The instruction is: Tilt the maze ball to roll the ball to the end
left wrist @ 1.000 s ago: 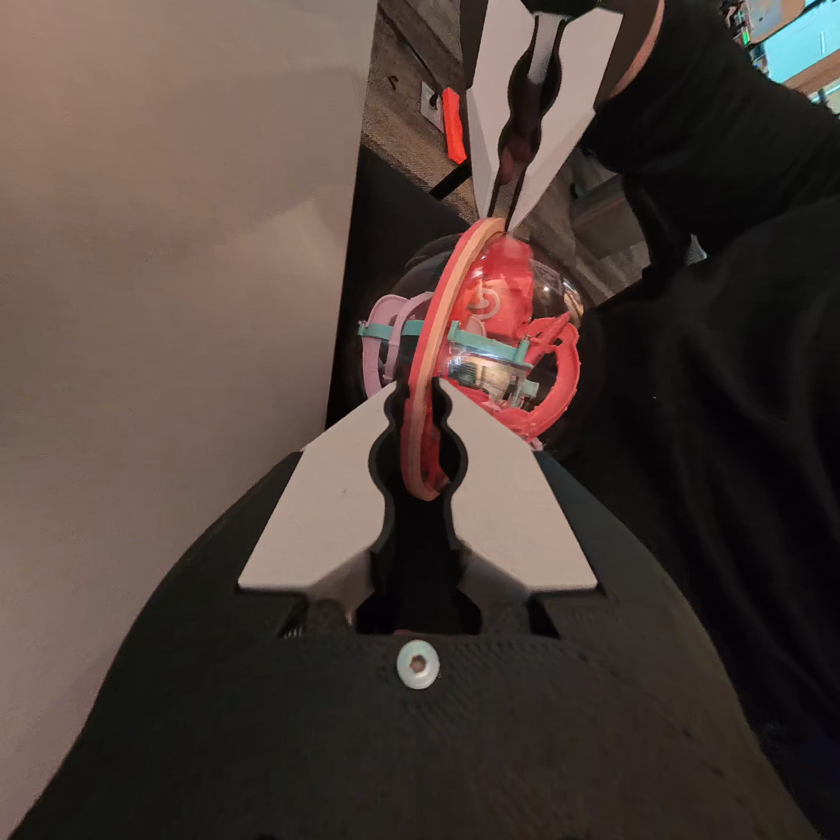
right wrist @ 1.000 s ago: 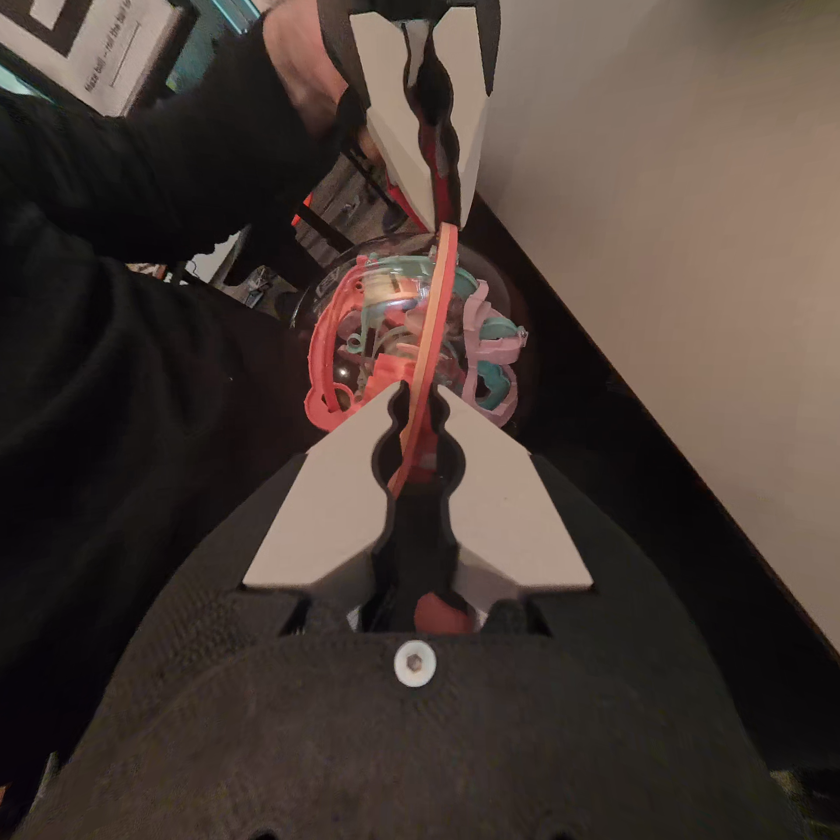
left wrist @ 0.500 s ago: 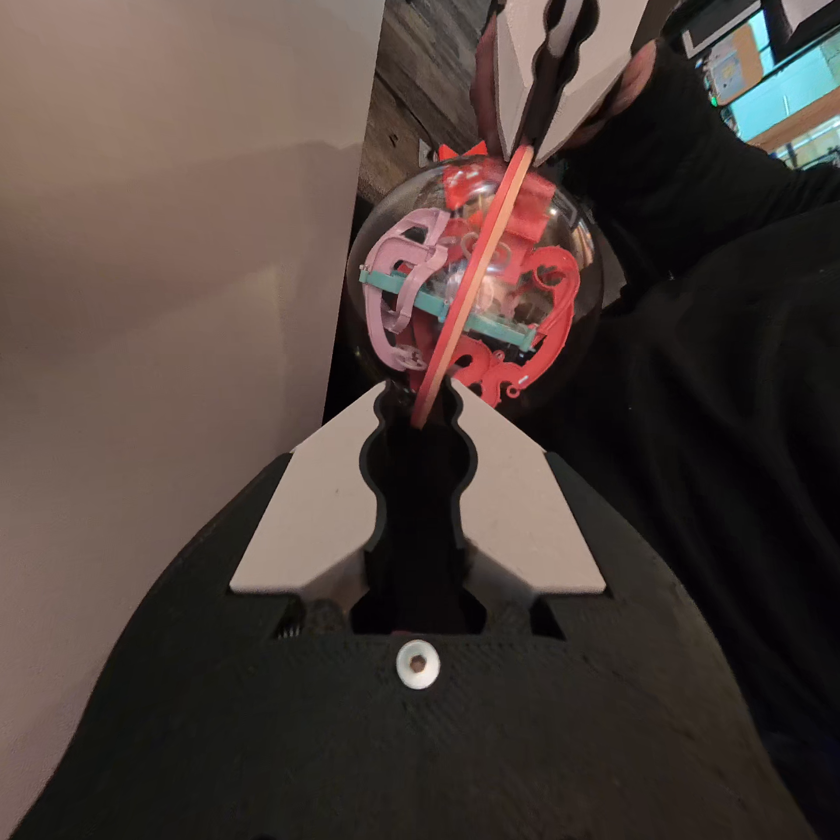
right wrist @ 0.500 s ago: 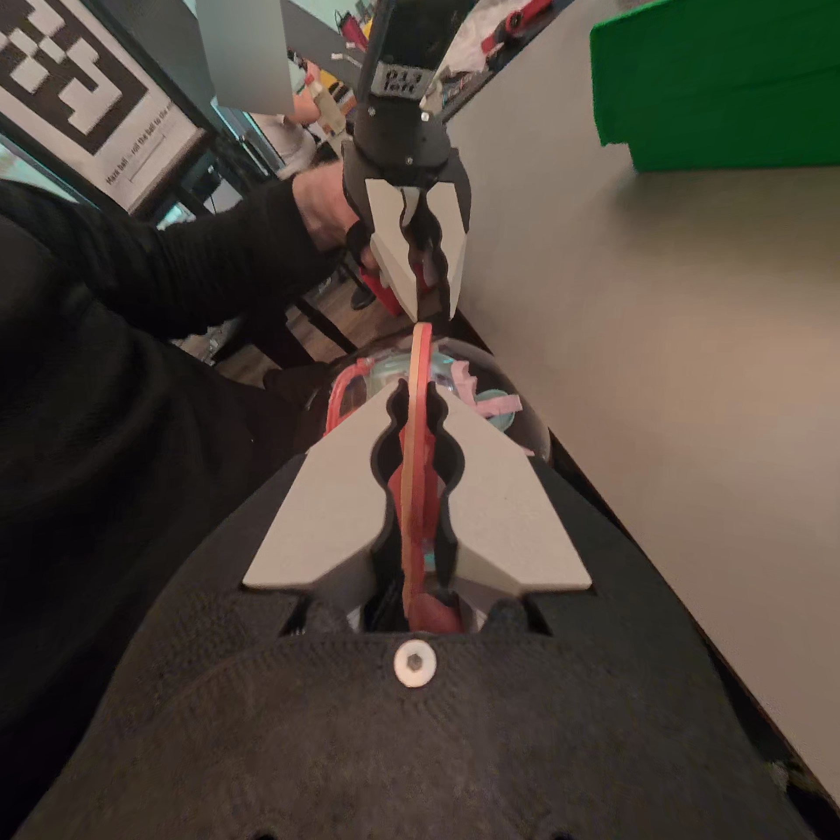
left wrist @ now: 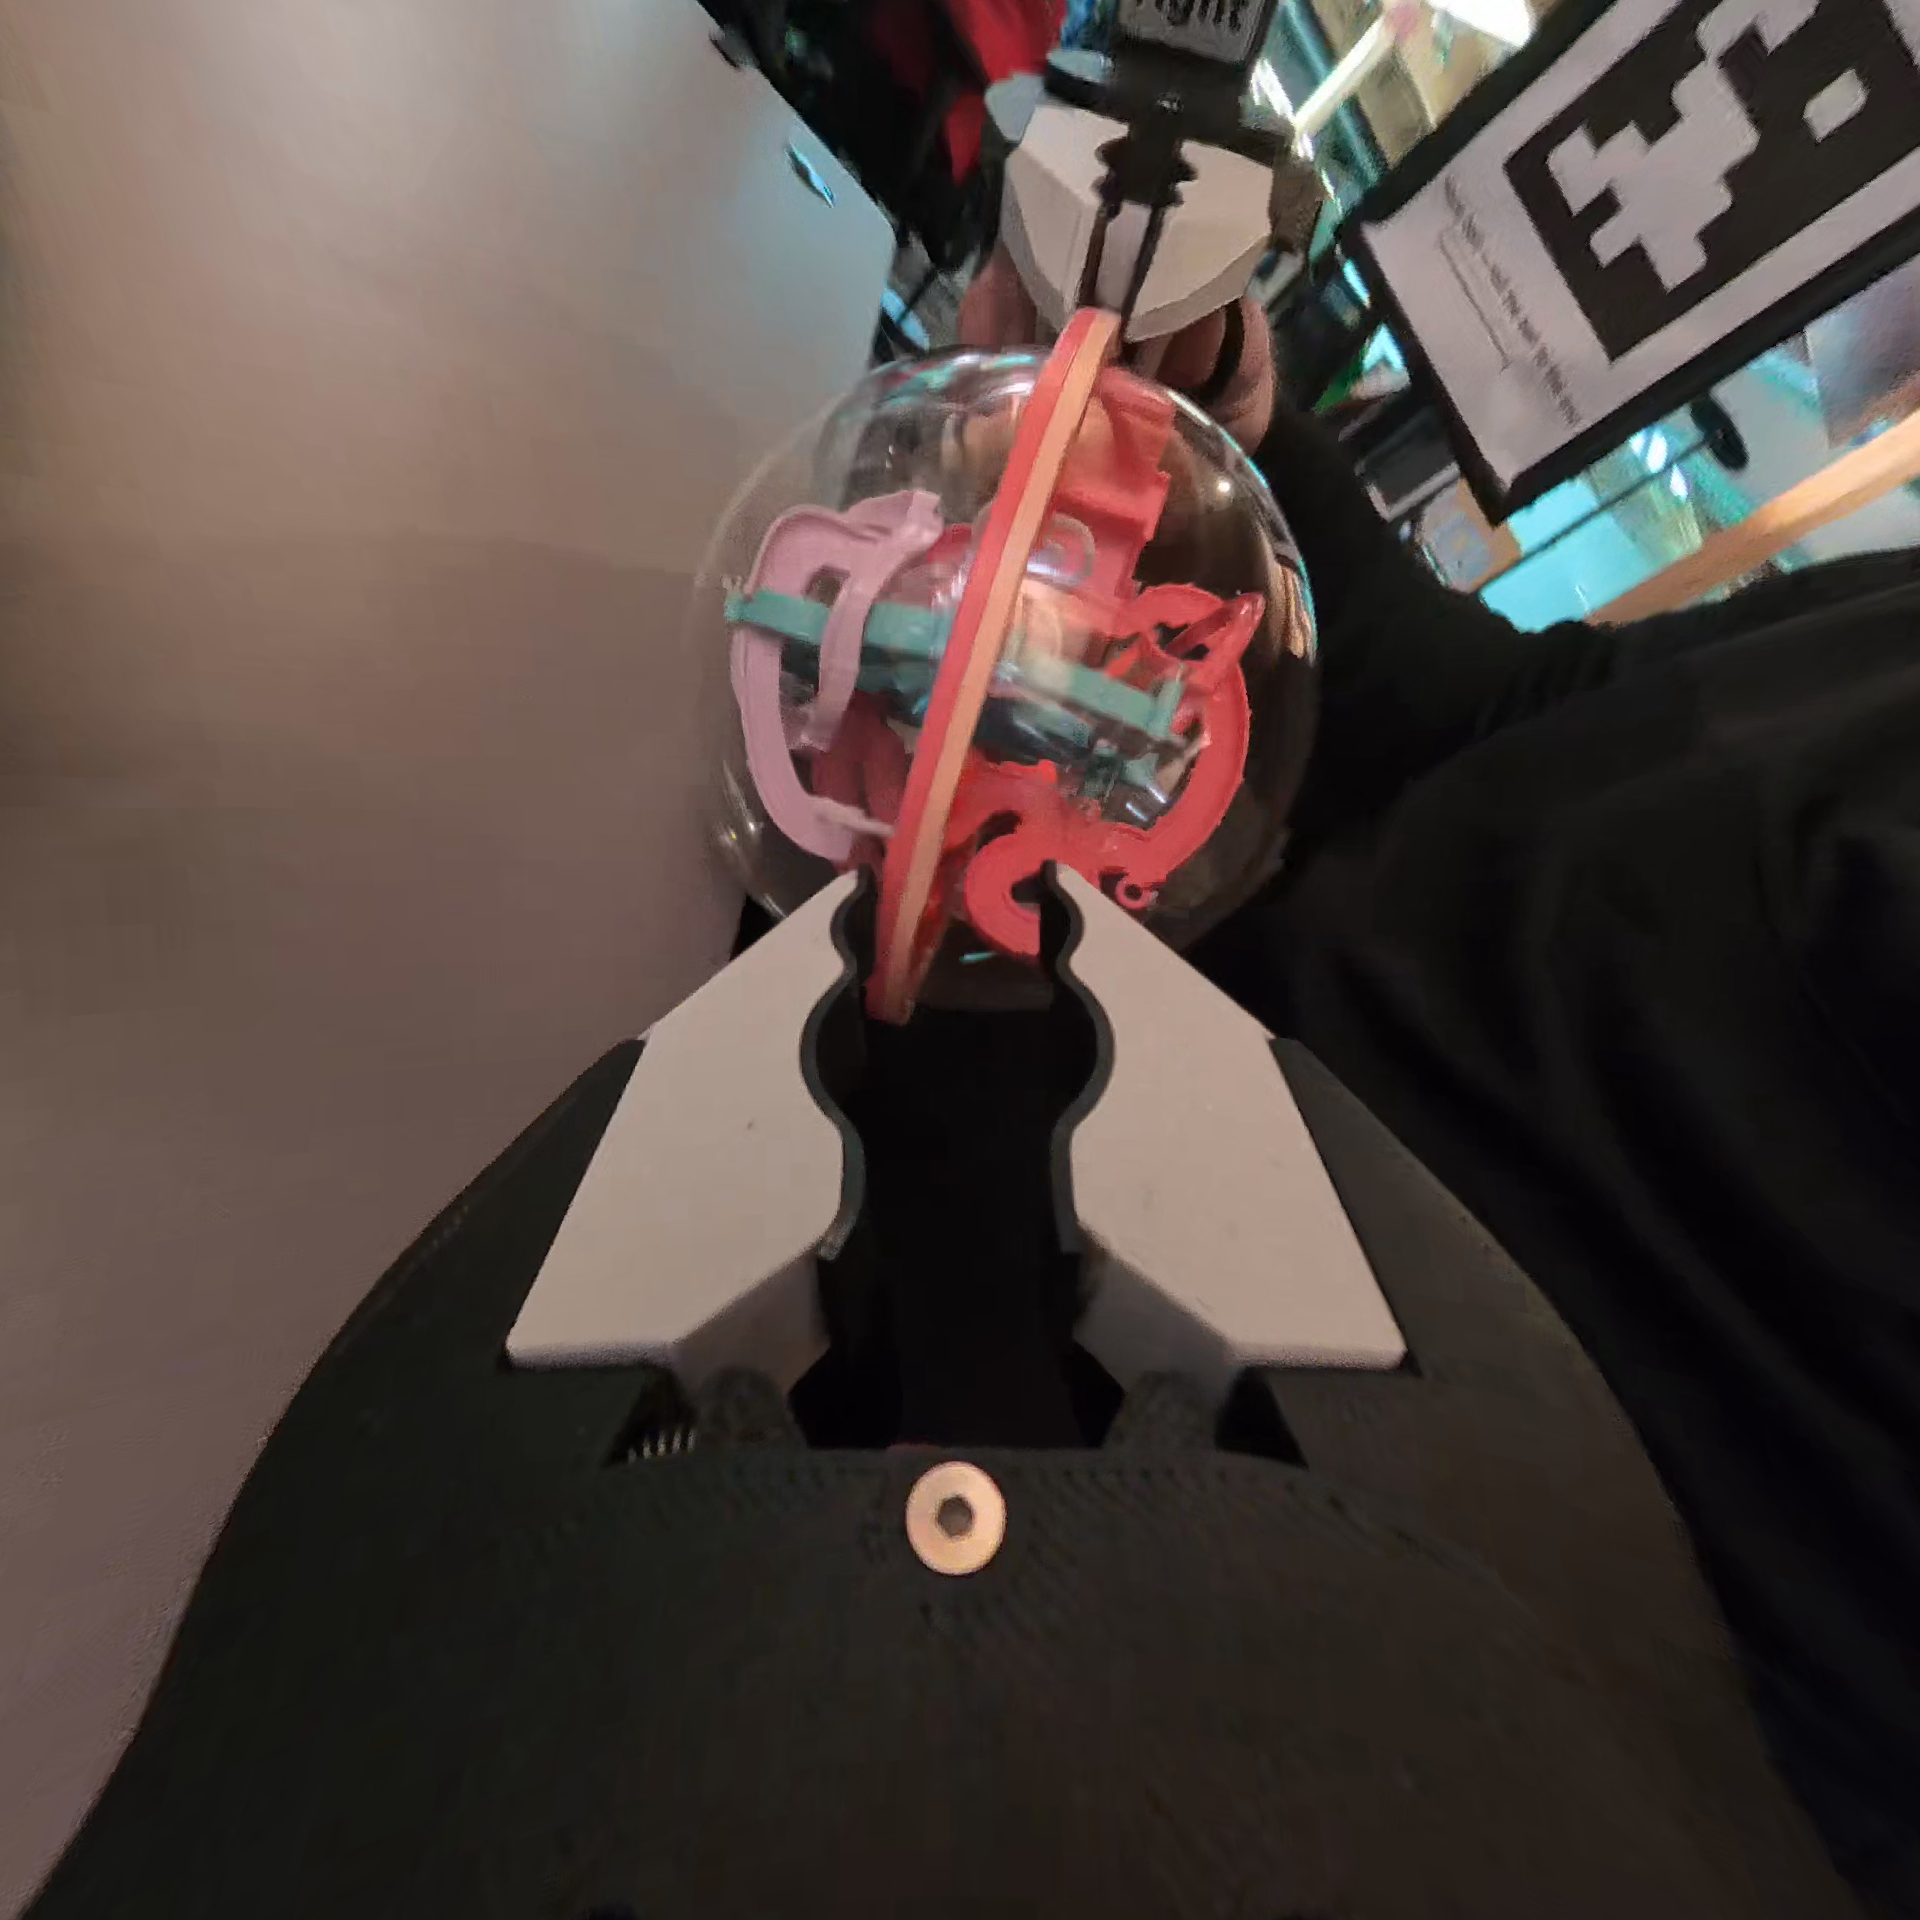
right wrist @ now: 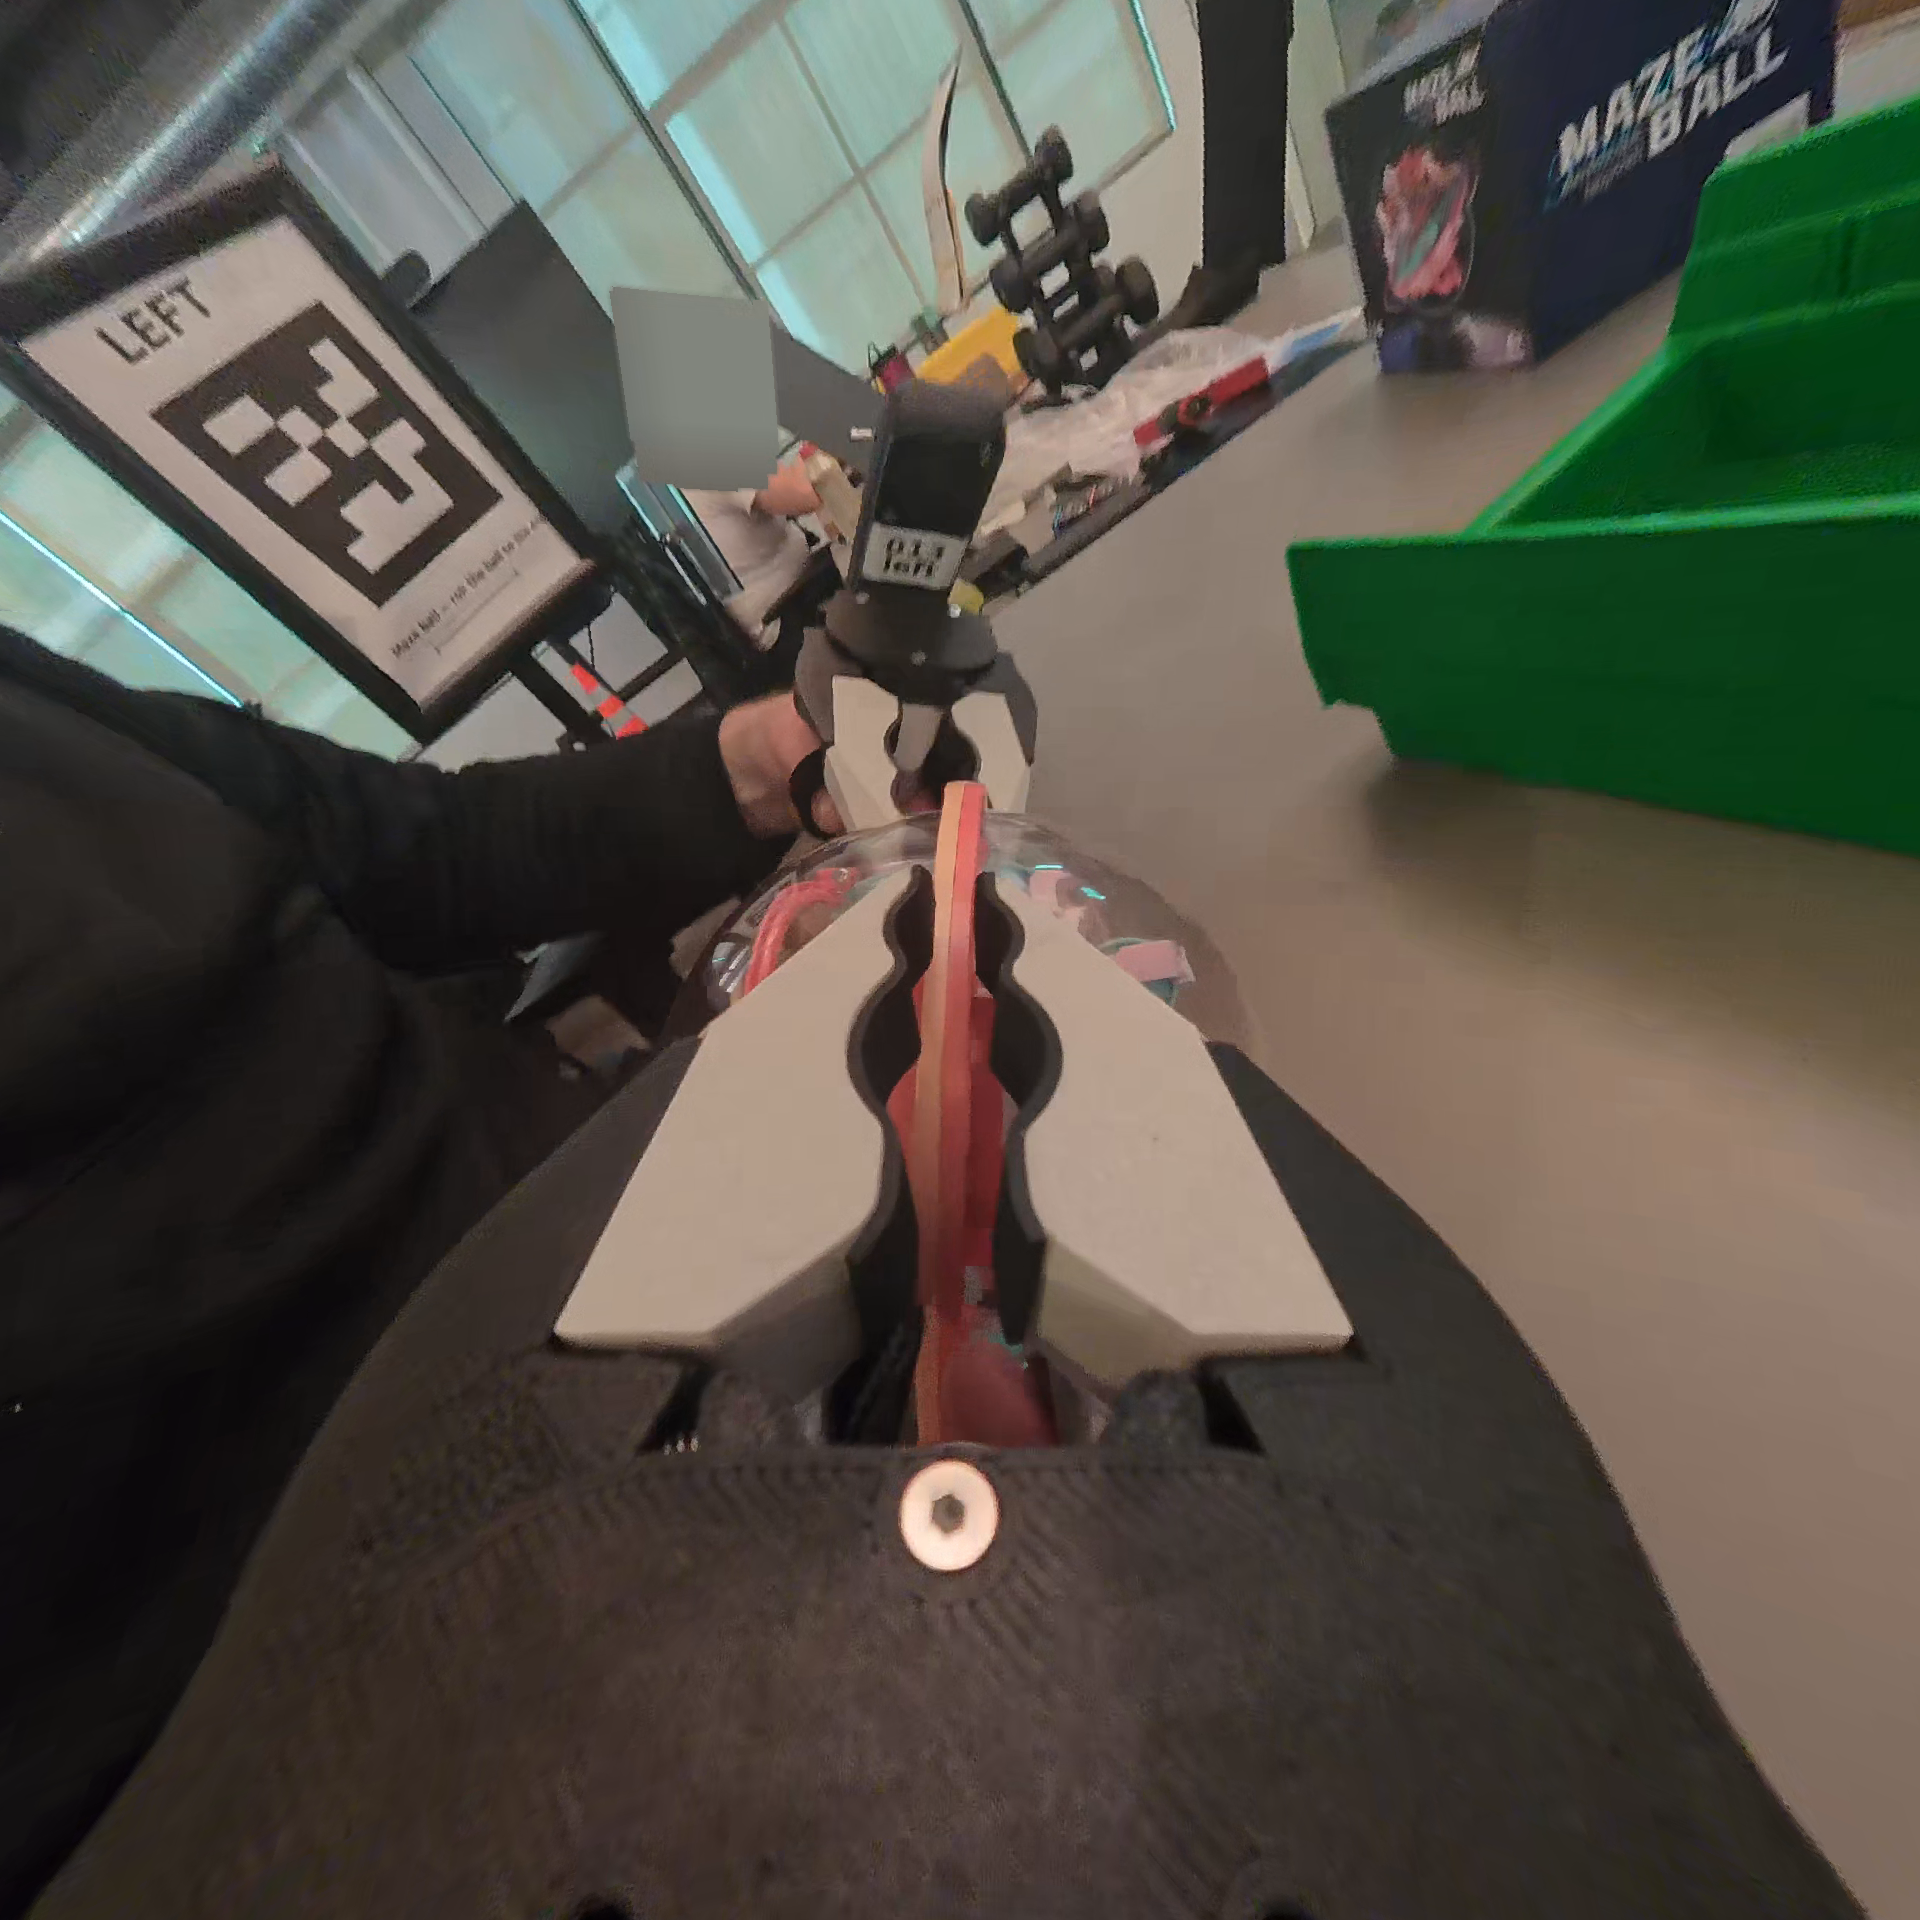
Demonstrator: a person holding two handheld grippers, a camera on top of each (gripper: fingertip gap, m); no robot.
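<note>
Grey table [right wrist: 1455,1039]: broad plain surface; the maze ball is held off its near edge, over the person's dark clothing, not resting on it.

Green bin [right wrist: 1662,582]: stands toward the far right of the table, well apart from the work.

Maze ball [left wrist: 1008,644]: clear sphere with pink, teal and red tracks inside and a red-and-tan rim [left wrist: 997,665] round its middle. It hangs between the two grippers, carried by the rim alone. The small ball inside cannot be made out.

Right gripper [right wrist: 956,904]: jaws narrow, both pads pressed on the rim, which runs deep between the fingers. This appears to be the only firm hold.

Left gripper [left wrist: 956,894]: jaws spread wider than the rim; the rim's edge lies close by the left fingertip [left wrist: 831,914], with a clear gap to the other. Not gripping.

Handling note, as a judgement: with one clamp on a thin rim, the sphere could swing or twist. Better to close the left jaws square on the rim opposite the right gripper before tilting. Then tilt slowly, both wrists turning together, pausing until the ball is seen settled on its track.
</note>
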